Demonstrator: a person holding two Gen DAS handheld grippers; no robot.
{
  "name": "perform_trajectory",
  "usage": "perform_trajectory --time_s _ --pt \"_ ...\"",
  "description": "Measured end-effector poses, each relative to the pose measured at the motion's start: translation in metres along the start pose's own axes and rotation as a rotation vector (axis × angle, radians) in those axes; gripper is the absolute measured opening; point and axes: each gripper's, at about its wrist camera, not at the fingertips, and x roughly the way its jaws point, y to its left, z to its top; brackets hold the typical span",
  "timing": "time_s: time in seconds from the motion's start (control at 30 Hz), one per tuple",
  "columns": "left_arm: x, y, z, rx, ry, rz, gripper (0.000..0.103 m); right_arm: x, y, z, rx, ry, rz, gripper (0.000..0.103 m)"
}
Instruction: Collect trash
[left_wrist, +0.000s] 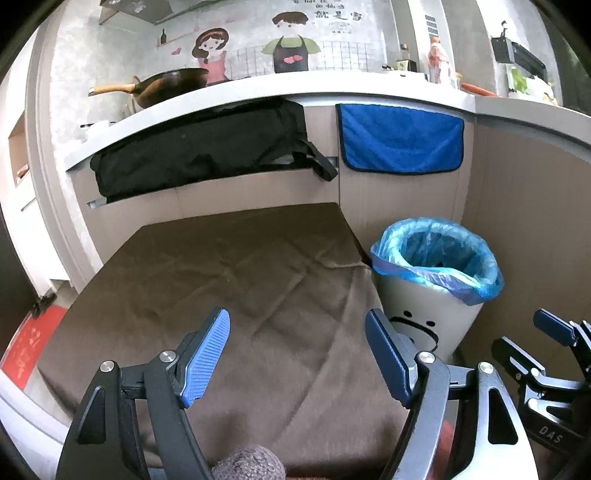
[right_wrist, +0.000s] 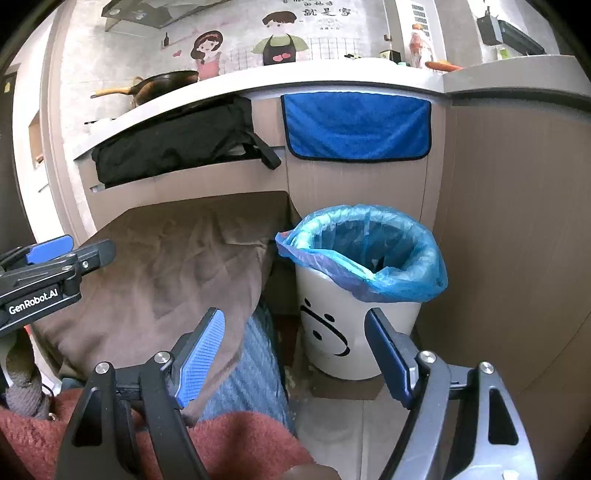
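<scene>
A white bin (left_wrist: 424, 314) (right_wrist: 351, 332) with a drawn face and a blue liner bag (right_wrist: 369, 251) stands on the floor beside a low table under a brown cloth (left_wrist: 221, 277) (right_wrist: 177, 266). Something dark lies deep in the liner. My left gripper (left_wrist: 297, 358) hovers open over the near part of the cloth, nothing between its blue pads. My right gripper (right_wrist: 293, 356) is open too, low in front of the bin, its jaws empty. Each gripper shows at the edge of the other's view. No loose trash shows on the cloth.
A counter (left_wrist: 295, 88) runs behind, bearing a wok (left_wrist: 166, 86) and bottles. A black bag (left_wrist: 207, 147) and a blue towel (left_wrist: 400, 140) hang below its edge. Wooden cabinet panels (right_wrist: 517, 221) wall in the bin. Blue-grey fabric (right_wrist: 251, 369) and a reddish knit (right_wrist: 229, 443) lie near.
</scene>
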Motion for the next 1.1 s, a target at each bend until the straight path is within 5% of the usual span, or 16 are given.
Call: perform_trajectory --time_s 0.43,1.1 --pt "0.003 0.007 -0.002 0.001 0.012 -0.020 0.076 0.003 -0.003 0.000 0.006 0.000 -0.002 0.076" --pt "-0.014 -0.001 0.004 -0.015 -0.082 -0.006 0.076 -0.015 0.000 -0.003 0.014 -0.063 -0.021 0.076"
